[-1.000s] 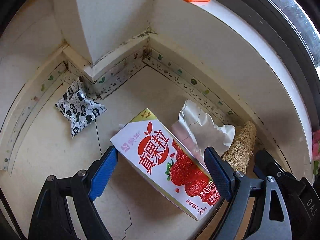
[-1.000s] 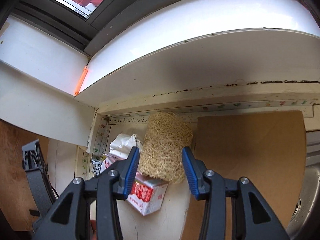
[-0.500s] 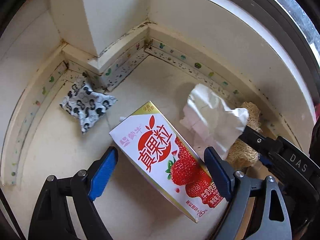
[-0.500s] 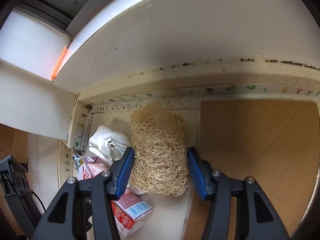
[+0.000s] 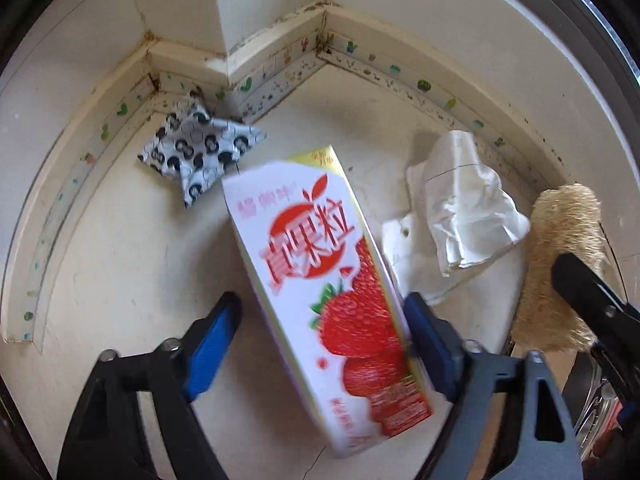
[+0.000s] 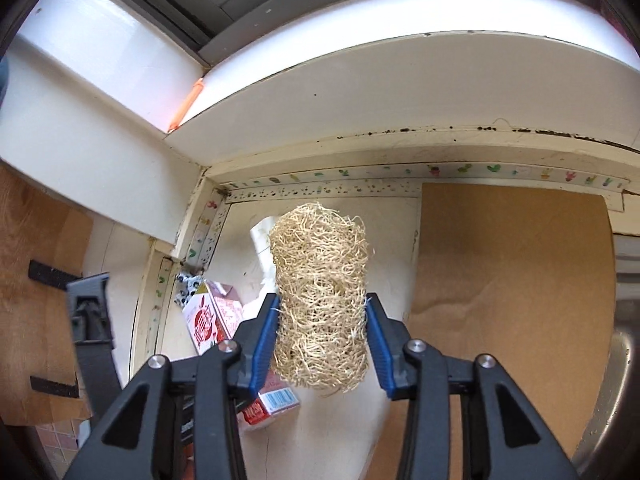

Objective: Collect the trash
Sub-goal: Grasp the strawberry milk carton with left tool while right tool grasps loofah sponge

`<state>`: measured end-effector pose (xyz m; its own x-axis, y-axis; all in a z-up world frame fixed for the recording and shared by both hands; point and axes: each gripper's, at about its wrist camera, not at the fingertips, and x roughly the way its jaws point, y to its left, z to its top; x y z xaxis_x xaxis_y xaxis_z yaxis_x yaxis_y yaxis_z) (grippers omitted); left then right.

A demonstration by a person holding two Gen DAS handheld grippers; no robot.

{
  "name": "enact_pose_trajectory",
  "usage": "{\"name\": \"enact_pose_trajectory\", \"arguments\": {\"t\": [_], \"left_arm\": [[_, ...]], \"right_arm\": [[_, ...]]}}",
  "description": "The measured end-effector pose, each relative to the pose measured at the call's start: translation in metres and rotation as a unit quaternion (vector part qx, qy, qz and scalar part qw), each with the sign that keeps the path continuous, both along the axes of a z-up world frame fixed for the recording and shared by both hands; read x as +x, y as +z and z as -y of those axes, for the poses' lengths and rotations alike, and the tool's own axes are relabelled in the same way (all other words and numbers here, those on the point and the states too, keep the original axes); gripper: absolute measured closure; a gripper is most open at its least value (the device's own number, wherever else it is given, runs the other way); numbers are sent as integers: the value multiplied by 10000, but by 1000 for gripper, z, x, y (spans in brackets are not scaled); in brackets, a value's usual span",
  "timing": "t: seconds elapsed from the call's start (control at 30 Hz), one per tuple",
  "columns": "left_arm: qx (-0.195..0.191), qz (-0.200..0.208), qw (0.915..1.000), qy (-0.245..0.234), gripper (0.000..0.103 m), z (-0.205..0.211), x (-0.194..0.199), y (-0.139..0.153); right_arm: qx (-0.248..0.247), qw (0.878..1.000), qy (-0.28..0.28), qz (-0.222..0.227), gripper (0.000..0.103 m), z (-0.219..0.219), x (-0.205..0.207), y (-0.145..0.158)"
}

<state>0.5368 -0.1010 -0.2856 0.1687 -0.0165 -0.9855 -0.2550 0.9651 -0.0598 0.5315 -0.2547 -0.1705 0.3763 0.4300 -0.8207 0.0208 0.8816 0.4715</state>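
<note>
A strawberry milk carton [image 5: 324, 292] lies tilted between the fingers of my left gripper [image 5: 320, 340]. Its right pad touches the carton, the left pad stands apart, so the gripper is open. My right gripper [image 6: 322, 336] is shut on a tan loofah scrubber [image 6: 320, 300], both pads pressing its sides; the loofah also shows in the left wrist view [image 5: 560, 272]. A crumpled white paper [image 5: 460, 216] lies between carton and loofah. A black-and-white patterned wrapper [image 5: 200, 152] lies in the corner.
The trash sits on a cream counter [image 5: 120, 280] in a wall corner under a window sill [image 6: 360, 80]. A brown board [image 6: 512, 300] covers the counter to the right. A steel sink edge [image 6: 624, 320] is at far right.
My left gripper moved forward around the carton, which turned more upright in view. My right gripper closed in on the loofah and now grips it.
</note>
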Motion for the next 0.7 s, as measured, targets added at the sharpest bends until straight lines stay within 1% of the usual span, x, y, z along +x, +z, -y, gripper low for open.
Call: {"name": "enact_pose_trajectory", "arguments": {"t": [0.03, 0.07, 0.13, 0.2, 0.33, 0.4, 0.43, 0.47, 0.5, 0.57, 0.7], "left_arm": [[90, 46, 9999, -73, 42, 4, -4, 1], [81, 31, 9999, -136, 45, 6, -7, 2], [-78, 52, 9999, -131, 47, 3, -15, 8], [-65, 153, 9997, -153, 48, 0, -24, 19], [-15, 430, 9981, -450, 49, -3, -45, 49], [-60, 563, 9966, -606, 49, 1, -57, 66], [-100, 631, 9956, -690, 49, -6, -66, 75], [-149, 721, 9941, -795, 49, -4, -77, 87], [-196, 783, 9929, -875, 49, -15, -84, 97], [-308, 949, 9890, -1093, 49, -19, -106, 120], [-439, 1217, 9804, -1486, 49, -17, -154, 158]], "right_arm": [[-6, 10000, 26, 16, 62, 2, -4, 2], [-17, 10000, 71, 35, 62, 0, -10, 4], [-44, 9999, 126, 35, 63, -5, -18, 8], [-40, 9998, 168, 44, 63, -6, -31, 10], [-97, 9997, 214, 15, 64, -10, -58, 16], [-128, 9996, 230, 37, 64, -10, -74, 21], [-147, 9996, 232, 47, 64, -10, -84, 24], [-159, 9996, 232, 53, 64, -10, -92, 28], [-183, 9995, 235, 71, 64, -11, -103, 33], [-223, 9993, 253, 143, 64, -8, -127, 46], [-260, 9985, 350, 320, 64, -15, -176, 70]]}}
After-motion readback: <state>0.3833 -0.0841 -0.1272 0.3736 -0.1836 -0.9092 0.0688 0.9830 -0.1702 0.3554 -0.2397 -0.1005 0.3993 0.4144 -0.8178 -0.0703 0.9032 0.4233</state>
